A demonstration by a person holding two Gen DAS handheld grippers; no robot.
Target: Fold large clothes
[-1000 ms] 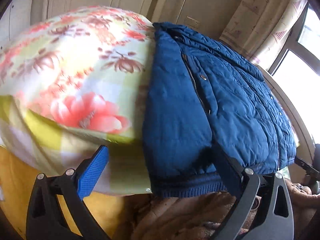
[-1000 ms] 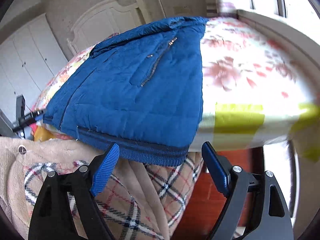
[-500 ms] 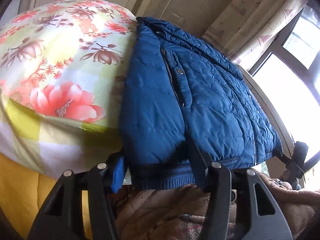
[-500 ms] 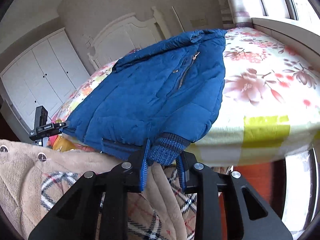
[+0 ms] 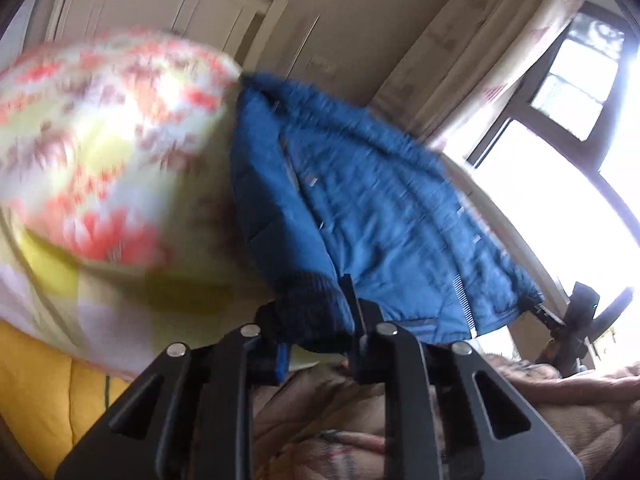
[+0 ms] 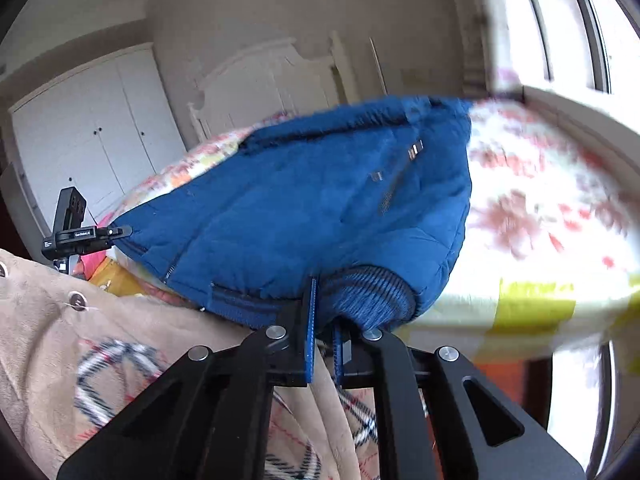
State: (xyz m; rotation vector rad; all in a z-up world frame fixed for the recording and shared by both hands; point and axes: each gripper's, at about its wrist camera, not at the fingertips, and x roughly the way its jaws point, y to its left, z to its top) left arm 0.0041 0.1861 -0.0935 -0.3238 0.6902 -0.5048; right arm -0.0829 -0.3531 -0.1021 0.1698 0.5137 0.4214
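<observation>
Through your left wrist view, your left gripper (image 5: 316, 320) is closing its jaws on the dark ribbed hem of the blue jacket (image 5: 360, 216), which lies on the floral bed (image 5: 100, 152).

Through your right wrist view, your right gripper (image 6: 324, 344) has its jaws clamped tight on the jacket's ribbed cuff (image 6: 368, 296) at the bed's edge.
</observation>
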